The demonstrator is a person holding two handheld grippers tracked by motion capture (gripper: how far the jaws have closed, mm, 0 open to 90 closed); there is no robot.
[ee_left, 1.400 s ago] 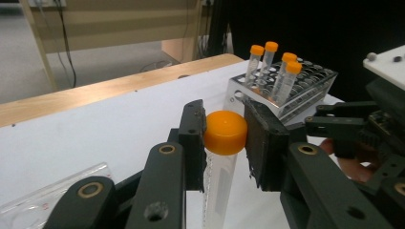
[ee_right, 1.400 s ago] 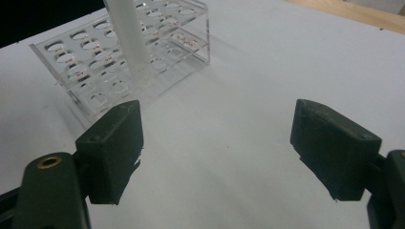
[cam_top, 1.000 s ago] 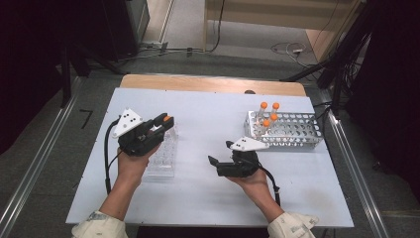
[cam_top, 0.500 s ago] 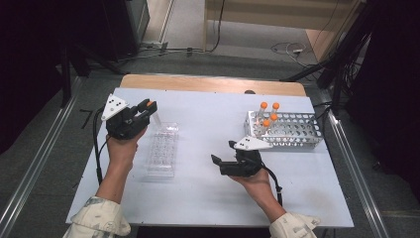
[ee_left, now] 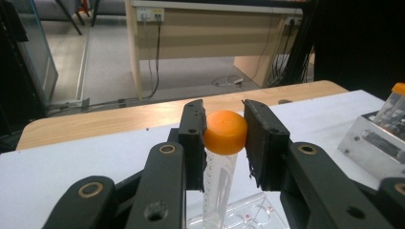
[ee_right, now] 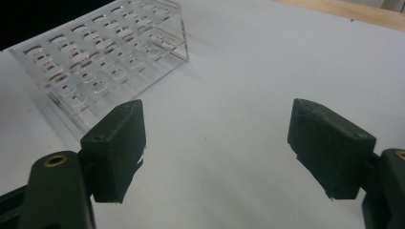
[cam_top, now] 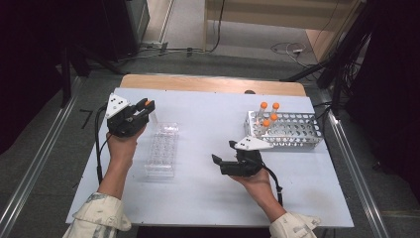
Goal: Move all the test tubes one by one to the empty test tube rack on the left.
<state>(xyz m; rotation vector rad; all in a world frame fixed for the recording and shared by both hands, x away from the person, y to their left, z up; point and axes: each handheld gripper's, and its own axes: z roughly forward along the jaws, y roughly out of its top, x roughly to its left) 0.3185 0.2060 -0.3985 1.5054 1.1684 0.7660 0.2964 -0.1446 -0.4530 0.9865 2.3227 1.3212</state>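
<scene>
right gripper (cam_top: 223,161) is held low over the sheet (cam_top: 208,193) near the front edge, jaws spread wide, nothing between them; in its own view the clear rack (ee_right: 102,57) is seen just ahead. left gripper (cam_top: 143,108) is seen at the far left end of that clear rack (cam_top: 162,148), jaws pinched on a tube (ee_left: 220,167) at its orange cap (ee_left: 224,132). tube hangs upright below the pads, tip just above or at the rack's far corner; whether it is seated in a well cannot be told.

handling, as judged: tube is light, stiff plastic, smooth and round, so it can swing or slip if only the cap is pinched. cap is the widest part and gives a lip to hold under; a grip square across the cap, as now, looks right. clear rack is light too and may slide if the tube is pushed in off-axis, so it should be lowered straight.

farther right, the metal rack (cam_top: 292,131) holds four more orange-capped tubes (cam_top: 270,115) at its left end. wood table edge (cam_top: 208,83) lies beyond the sheet.
</scene>
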